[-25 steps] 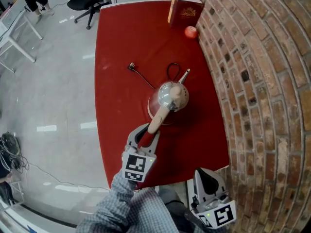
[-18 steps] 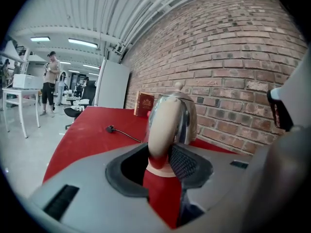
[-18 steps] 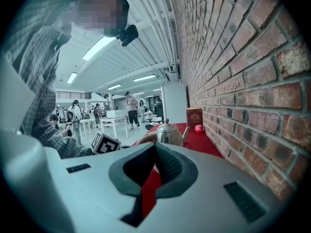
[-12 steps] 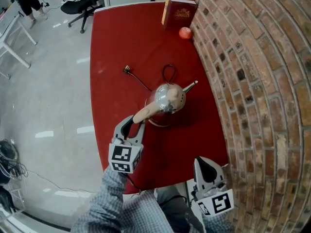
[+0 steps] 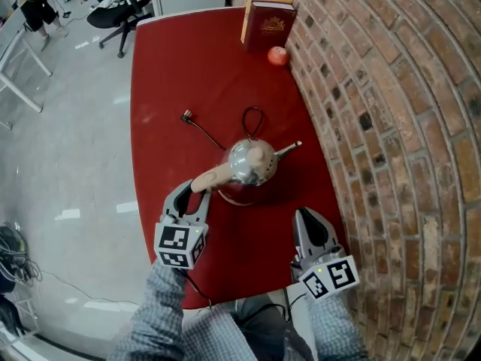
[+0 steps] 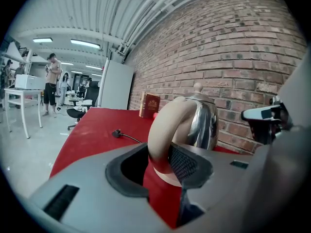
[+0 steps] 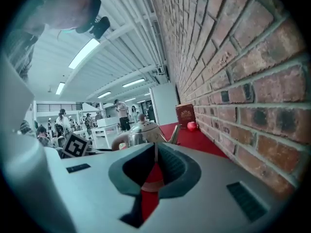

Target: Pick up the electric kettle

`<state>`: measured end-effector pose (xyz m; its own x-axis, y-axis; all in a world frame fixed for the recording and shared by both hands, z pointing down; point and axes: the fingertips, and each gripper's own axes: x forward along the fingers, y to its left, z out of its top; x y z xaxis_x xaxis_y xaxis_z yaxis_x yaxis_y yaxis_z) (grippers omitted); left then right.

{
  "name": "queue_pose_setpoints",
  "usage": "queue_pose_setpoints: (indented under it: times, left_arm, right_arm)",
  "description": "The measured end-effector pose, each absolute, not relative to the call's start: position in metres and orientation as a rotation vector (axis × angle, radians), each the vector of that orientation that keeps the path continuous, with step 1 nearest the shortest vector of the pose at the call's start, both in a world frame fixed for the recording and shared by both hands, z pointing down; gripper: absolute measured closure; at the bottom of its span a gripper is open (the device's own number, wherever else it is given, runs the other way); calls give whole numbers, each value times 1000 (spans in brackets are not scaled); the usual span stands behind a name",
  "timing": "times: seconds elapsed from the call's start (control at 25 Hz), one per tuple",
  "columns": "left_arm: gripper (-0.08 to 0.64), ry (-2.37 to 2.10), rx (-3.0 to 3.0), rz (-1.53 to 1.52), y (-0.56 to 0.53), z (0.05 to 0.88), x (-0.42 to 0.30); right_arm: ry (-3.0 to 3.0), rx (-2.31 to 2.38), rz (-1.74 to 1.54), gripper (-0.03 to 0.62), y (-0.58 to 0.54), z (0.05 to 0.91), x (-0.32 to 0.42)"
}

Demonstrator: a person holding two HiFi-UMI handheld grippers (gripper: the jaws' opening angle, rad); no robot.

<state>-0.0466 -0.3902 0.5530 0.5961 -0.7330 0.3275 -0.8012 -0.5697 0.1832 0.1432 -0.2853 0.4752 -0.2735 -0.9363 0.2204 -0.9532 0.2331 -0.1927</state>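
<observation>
A shiny steel electric kettle (image 5: 252, 162) stands on its round base (image 5: 234, 196) in the middle of the red table (image 5: 165, 74), spout pointing right toward the brick wall. Its beige handle (image 5: 210, 180) reaches back toward me. My left gripper (image 5: 192, 195) is shut on that handle; in the left gripper view the handle (image 6: 165, 130) sits between the pads (image 6: 183, 163). My right gripper (image 5: 306, 216) is shut and empty, over the table's near right part beside the wall. The kettle (image 7: 141, 132) lies ahead of the right gripper (image 7: 155, 166).
A black cord (image 5: 252, 119) loops behind the kettle and ends in a plug (image 5: 186, 116) on the left. A dark red book (image 5: 267, 22) and a red apple (image 5: 278, 55) stand at the far end by the brick wall (image 5: 376, 111). People and office chairs are far off.
My left gripper has swung left with the handle, and the kettle has turned so its spout points right. My right gripper has come forward and down over the table's near right corner.
</observation>
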Motion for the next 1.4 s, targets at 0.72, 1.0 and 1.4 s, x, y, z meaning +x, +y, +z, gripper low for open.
queue_pose_setpoints:
  times: [0.72, 1.0, 1.4]
  left_arm:
    - [425, -1306, 2469, 308, -397, 551, -50]
    - [425, -1336, 2444, 290, -403, 551, -51]
    - [425, -1365, 2372, 224, -408, 551, -52]
  right_arm:
    - [-2646, 1883, 908, 442, -392, 515, 168]
    - [-2763, 1832, 1006, 434, -417, 520, 166]
    - [-2874, 1801, 1090, 465, -422, 519, 162]
